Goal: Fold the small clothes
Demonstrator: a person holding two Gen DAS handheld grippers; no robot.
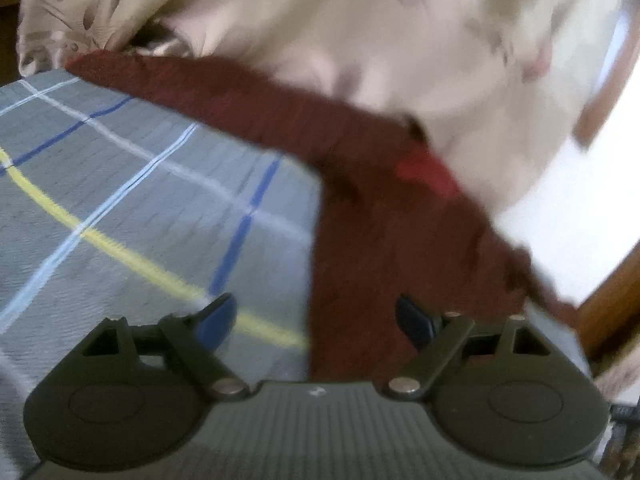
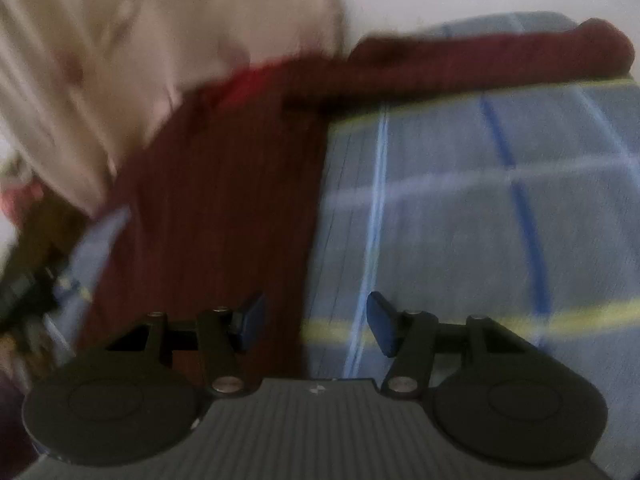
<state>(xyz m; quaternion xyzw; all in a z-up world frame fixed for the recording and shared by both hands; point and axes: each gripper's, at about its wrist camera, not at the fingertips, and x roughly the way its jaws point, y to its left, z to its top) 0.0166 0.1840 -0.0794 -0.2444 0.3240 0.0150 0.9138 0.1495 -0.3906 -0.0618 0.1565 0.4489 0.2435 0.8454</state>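
Ribbed maroon garment (image 1: pixel 384 240) — sleeve outstretched.

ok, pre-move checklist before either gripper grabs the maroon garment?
1. Left gripper open, nothing between the fingers: ok.
2. Right gripper open, nothing between the fingers: ok.
3. Maroon garment on the plaid cover, body and one sleeve spread: ok.
4. Beige patterned cloth kept off the garment: not ok, it lies against the collar edge.
5. Garment flat, free of wrinkles: cannot tell, both views blurred.
6. Far hem and second sleeve located: cannot tell, out of view.
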